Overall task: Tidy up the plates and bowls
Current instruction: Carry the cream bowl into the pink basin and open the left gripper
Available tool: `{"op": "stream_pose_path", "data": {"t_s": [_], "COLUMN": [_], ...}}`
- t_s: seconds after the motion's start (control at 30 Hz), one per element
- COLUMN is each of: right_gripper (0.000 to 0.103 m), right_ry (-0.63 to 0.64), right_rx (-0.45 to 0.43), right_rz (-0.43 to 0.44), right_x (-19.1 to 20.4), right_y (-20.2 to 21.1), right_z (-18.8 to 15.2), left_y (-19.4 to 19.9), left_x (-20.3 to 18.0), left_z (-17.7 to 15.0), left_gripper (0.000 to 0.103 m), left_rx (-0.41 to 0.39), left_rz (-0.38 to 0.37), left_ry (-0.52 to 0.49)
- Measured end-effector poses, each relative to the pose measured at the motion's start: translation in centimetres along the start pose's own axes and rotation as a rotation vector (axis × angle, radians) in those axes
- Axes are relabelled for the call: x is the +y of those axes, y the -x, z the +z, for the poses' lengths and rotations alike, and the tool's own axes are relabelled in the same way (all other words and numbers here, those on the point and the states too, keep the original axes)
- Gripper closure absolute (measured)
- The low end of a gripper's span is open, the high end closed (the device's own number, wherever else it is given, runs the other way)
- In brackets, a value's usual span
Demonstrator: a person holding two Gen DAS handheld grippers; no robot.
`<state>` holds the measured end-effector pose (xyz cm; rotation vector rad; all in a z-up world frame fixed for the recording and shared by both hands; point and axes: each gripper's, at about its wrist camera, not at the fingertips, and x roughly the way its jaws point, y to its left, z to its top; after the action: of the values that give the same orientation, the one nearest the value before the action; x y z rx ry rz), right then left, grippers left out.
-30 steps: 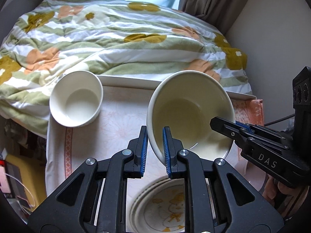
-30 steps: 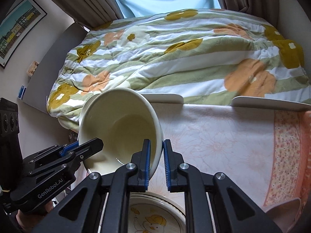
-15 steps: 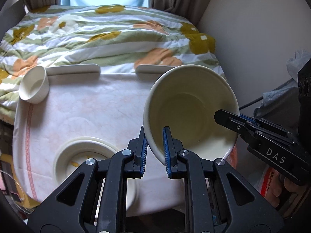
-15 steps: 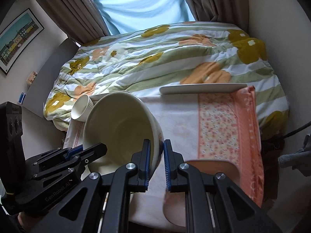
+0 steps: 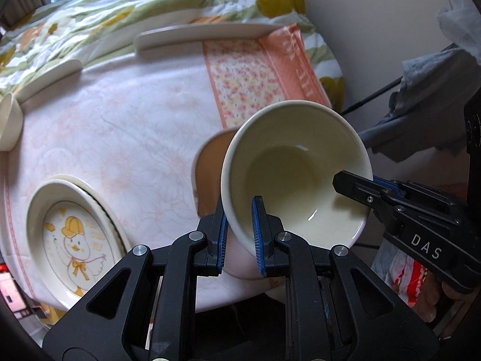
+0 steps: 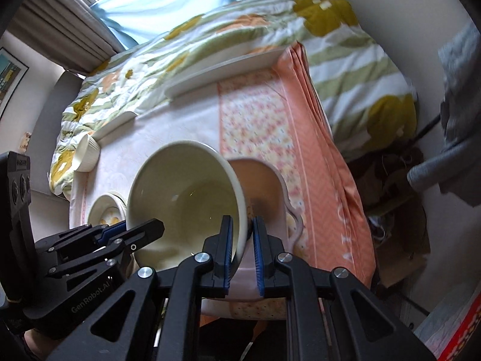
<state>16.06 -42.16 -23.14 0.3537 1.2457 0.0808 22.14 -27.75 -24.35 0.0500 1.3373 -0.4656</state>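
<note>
Cream bowl (image 5: 296, 177) hangs tilted over the desk (image 5: 120, 126), above the tan dish (image 6: 261, 186) — left gripper (image 5: 239, 234) and right gripper (image 6: 242, 240) each clamp opposite rims. Glazed, slippery, breakable — rim grips look sensible.

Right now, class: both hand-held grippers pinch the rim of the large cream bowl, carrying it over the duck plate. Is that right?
Not quite. Both grippers do pinch the cream bowl, left and right, but the right wrist view shows it over the brown dish. The duck plate sits off to the left.

Left gripper (image 5: 239, 234) and right gripper (image 6: 242, 246) face each other, fingers nearly closed, pinching.
</note>
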Motion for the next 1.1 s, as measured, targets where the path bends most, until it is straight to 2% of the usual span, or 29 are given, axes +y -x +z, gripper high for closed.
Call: {"op": "stream_pose_path", "data": {"t_s": [0.2,0.4,1.1], "right_gripper": [0.091,0.091,0.091], "right_ry": [-0.043,-0.054,-0.101], "right_rx": [0.059,0.088,0.113], "right_rz": [0.002,-0.016,-0.054], "right_x": [-1.2,-1.7,-1.8], "right_y": [-3.1,-4.5,-5.4], "right_z": [-0.7,-1.3,-1.6], "left_y": [-3.1,-4.5,-5.3], "left_x": [0.0,-0.2,-0.9], "left_z": [0.4,0.8,1.4], "left_gripper": [0.09,0.09,0.09], "left_rx": [0.069,0.098,0.102], "left_rz": [0.05,0.089,0.153], "left_ry": [-0.037,-0.081,-0.136]}}
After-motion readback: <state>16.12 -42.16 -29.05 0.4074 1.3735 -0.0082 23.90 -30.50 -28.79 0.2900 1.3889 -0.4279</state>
